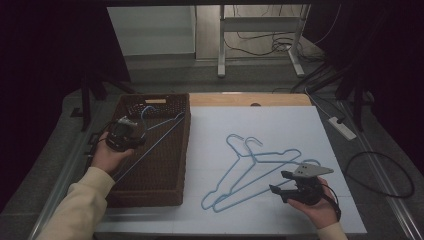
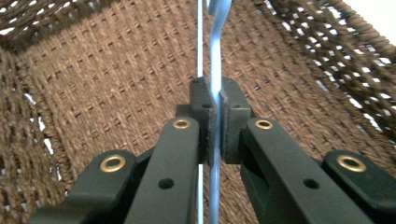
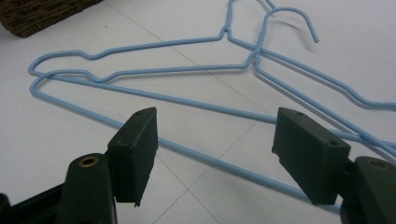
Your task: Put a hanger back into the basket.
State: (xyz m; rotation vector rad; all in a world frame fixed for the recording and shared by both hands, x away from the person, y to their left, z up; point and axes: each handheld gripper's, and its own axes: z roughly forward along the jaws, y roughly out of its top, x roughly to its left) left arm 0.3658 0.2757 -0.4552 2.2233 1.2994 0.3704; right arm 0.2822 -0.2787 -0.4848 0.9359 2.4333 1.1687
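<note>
My left gripper (image 1: 131, 131) is over the brown woven basket (image 1: 165, 192) at the table's left, shut on a light blue wire hanger (image 1: 162, 134) that slants down into the basket. In the left gripper view the pads pinch the hanger's wire (image 2: 215, 70), with woven basket floor (image 2: 116, 79) behind. Two more blue wire hangers (image 1: 250, 167) lie overlapped on the white table top (image 1: 280, 120). My right gripper (image 1: 280, 182) stands open just right of their lower ends. In the right gripper view the hangers (image 3: 187, 70) lie ahead of my right gripper (image 3: 215, 149), nothing between its pads.
A wooden board (image 1: 250, 99) runs along the table's far edge. Beyond it stand a metal frame's legs (image 1: 222, 60) and floor cables. A power strip (image 1: 341, 127) lies off the table's right side. Dark curtains hang at both sides.
</note>
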